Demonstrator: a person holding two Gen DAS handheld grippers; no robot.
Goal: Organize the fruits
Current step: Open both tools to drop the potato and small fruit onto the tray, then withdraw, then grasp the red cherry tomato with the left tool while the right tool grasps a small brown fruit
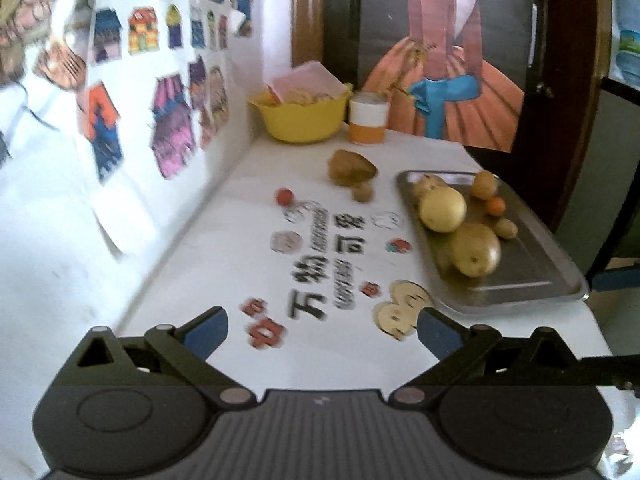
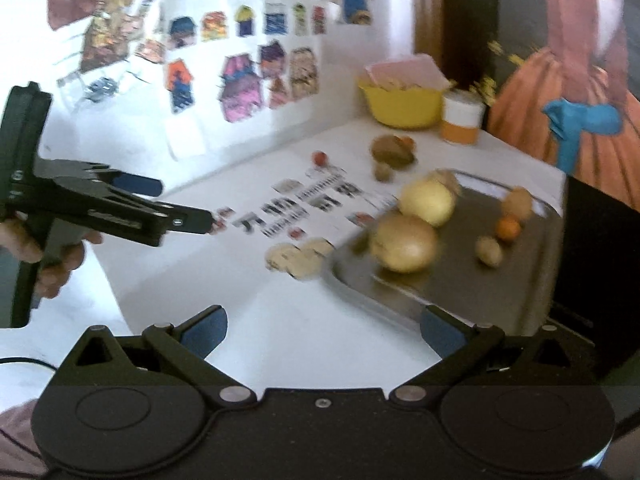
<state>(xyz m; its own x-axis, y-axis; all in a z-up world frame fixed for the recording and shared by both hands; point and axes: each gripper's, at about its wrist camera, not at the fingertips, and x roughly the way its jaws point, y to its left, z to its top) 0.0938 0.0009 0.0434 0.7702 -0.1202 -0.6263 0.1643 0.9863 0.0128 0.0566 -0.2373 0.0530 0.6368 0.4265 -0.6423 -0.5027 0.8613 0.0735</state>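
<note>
A white desk [image 1: 240,360] stands against a wall, its top printed with black characters and small cartoon figures. On the right side lies a metal tray [image 1: 532,276], reaching to the desk's edge. At the far end sit a yellow bowl [image 1: 300,120] and, just beside it, a white and orange cup [image 1: 368,120]. Directly on the desk, nearer than the bowl, rests a large brown fruit [image 1: 352,168] with a small brown one [image 1: 363,191] just beside it. A small red fruit [image 1: 285,197] lies to their left, apart from both.
</note>
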